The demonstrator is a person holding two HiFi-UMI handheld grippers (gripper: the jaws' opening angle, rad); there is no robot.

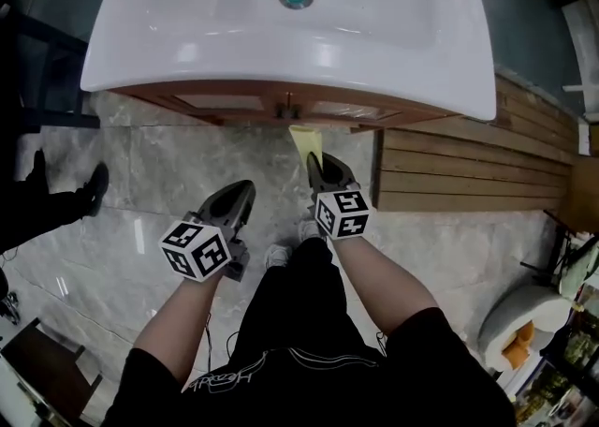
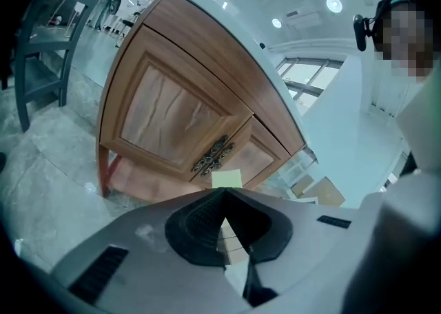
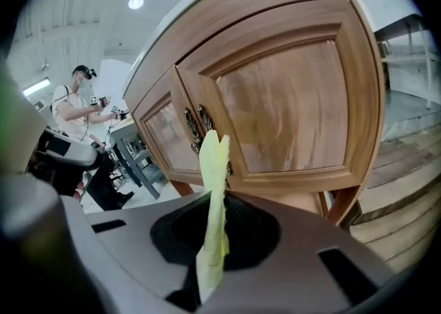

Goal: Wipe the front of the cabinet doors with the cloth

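Note:
The wooden cabinet (image 1: 281, 107) stands under a white basin (image 1: 281, 13), with two panelled doors (image 3: 289, 113) and ornate metal handles (image 3: 196, 127) at the middle seam. My right gripper (image 1: 325, 172) is shut on a pale yellow cloth (image 1: 307, 142), which sticks up from the jaws (image 3: 215, 161) just in front of the handles, close to the doors. Lower and to the left, my left gripper (image 1: 234, 202) is shut with nothing in it, short of the cabinet. In the left gripper view the cloth (image 2: 227, 179) shows past the shut gripper (image 2: 222, 193), below the handles (image 2: 210, 156).
A slatted wooden platform (image 1: 468, 168) lies right of the cabinet. Someone's dark shoes (image 1: 65, 193) are at the left on the marble floor. A dark chair (image 2: 41, 51) stands left of the cabinet. A white stool (image 1: 524, 322) is at the lower right. Another person (image 3: 76, 106) stands far off.

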